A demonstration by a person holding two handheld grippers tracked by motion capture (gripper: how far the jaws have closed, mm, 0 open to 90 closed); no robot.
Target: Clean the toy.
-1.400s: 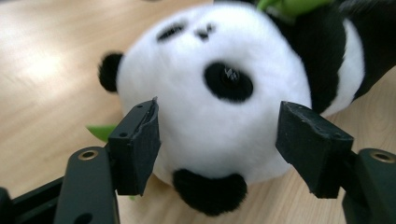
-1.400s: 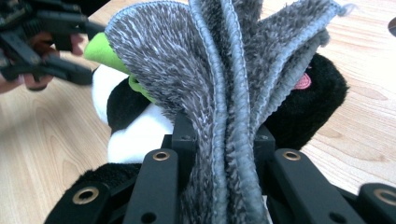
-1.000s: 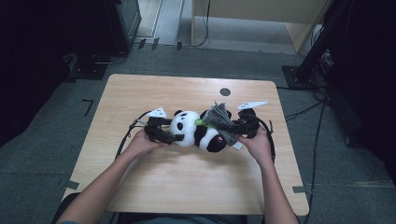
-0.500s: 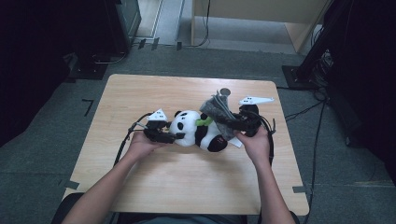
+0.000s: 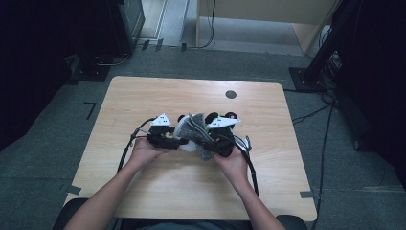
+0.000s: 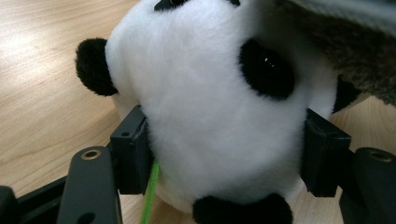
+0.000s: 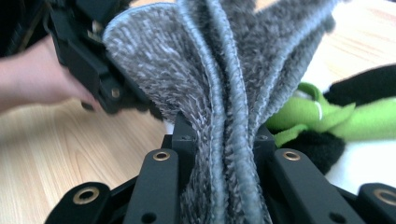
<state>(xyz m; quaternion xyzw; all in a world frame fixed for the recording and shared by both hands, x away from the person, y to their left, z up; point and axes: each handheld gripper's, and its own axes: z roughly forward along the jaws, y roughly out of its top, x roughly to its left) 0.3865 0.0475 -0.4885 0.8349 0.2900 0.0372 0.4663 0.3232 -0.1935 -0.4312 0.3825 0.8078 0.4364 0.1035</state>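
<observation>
A black-and-white panda plush (image 6: 219, 107) lies on the wooden table (image 5: 143, 96), its head squeezed between the pads of my left gripper (image 6: 229, 158). Those jaws have just been closing on the head. A green strand (image 6: 149, 191) hangs by the left pad. My right gripper (image 7: 219, 140) is shut on a bunched grey cloth (image 7: 219, 93), held up against the panda. From above, the cloth (image 5: 196, 125) drapes over the panda (image 5: 190, 146), with the left gripper (image 5: 178, 142) and right gripper (image 5: 213, 141) close on either side. Green plush leaves (image 7: 317, 116) show behind the cloth.
A small dark round disc (image 5: 231, 94) sits at the table's far middle. Cables (image 5: 127, 148) trail from both grippers across the tabletop. Dark stands and a wooden cabinet (image 5: 268, 19) ring the table on the floor beyond.
My right gripper has carried the grey cloth leftward onto the panda. The left jaws have closed on the panda's head, and the hand has barely shifted.
</observation>
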